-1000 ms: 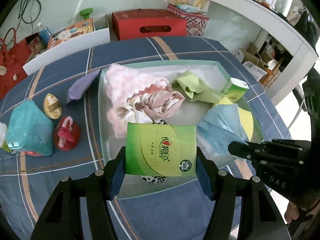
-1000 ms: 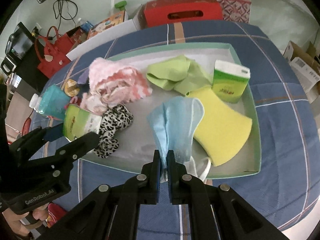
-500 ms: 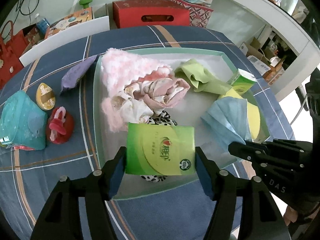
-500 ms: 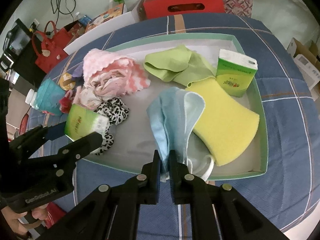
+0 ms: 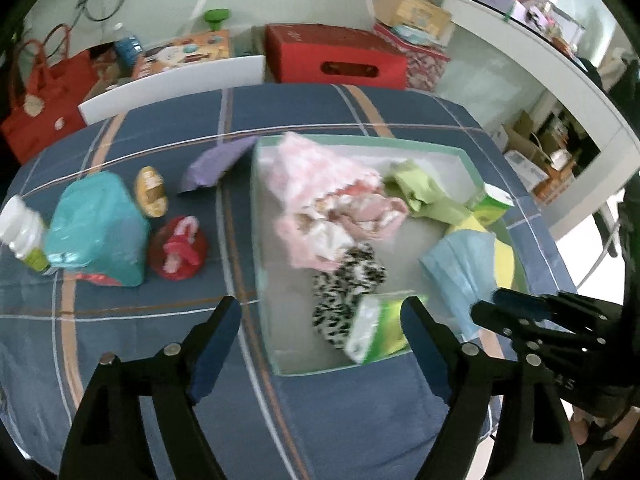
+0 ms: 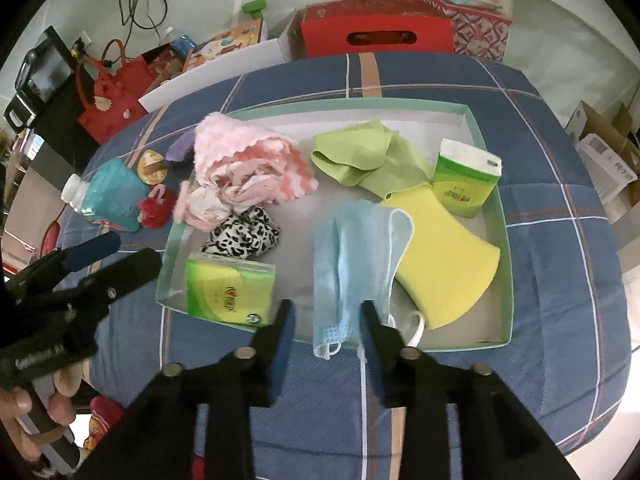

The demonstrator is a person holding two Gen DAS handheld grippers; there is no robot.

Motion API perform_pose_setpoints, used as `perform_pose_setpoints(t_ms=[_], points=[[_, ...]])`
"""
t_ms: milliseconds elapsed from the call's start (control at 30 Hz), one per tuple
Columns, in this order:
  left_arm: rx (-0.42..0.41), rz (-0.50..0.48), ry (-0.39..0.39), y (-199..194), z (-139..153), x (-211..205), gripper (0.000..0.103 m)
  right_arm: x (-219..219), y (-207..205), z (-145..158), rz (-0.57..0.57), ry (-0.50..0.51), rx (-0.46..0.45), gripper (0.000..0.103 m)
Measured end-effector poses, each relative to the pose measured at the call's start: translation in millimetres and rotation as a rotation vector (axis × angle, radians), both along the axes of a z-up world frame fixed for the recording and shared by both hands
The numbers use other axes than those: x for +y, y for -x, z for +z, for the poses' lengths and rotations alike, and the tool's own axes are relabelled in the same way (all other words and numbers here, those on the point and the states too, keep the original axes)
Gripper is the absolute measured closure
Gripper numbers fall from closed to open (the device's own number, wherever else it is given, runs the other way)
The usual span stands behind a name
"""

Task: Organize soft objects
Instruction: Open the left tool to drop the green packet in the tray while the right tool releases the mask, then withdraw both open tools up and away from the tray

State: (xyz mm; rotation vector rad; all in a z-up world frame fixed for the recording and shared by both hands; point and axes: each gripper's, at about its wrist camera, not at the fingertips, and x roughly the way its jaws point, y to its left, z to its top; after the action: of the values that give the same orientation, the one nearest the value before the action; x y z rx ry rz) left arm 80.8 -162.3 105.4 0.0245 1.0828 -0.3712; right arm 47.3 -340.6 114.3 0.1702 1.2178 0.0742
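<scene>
Both claws gape wide, empty: left claw [image 5: 320,320], right claw [image 6: 326,320]. Tissue pack [image 6: 230,294] lies in the tray's [image 6: 505,232] near corner. Face mask [image 6: 356,256] droops over the rim; a nudge could drag it out.

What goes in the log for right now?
left claw: open, empty | right claw: open, astride mask | tissue pack: in tray near corner | still on table: teal pouch

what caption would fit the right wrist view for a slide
Right gripper open over a blue face mask draped at the near rim of the green tray, a green tissue pack lying alongside.
</scene>
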Motion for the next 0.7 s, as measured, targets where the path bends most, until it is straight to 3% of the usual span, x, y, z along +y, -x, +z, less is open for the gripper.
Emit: perform_pose_setpoints(t_ms=[133, 600, 700], points=[[-0.01, 0.068, 0.0, 0, 2, 19, 0.011, 0, 6, 7, -0.001, 0.023, -0.009, 0.038], [0.006, 0.197, -0.008, 13, 0, 70, 0.009, 13, 19, 25, 0.004, 0.081, -0.018, 0.014], [0.003, 0.209, -0.002, 15, 2, 78, 0.009, 16, 21, 27, 0.002, 0.087, -0.024, 0.001]])
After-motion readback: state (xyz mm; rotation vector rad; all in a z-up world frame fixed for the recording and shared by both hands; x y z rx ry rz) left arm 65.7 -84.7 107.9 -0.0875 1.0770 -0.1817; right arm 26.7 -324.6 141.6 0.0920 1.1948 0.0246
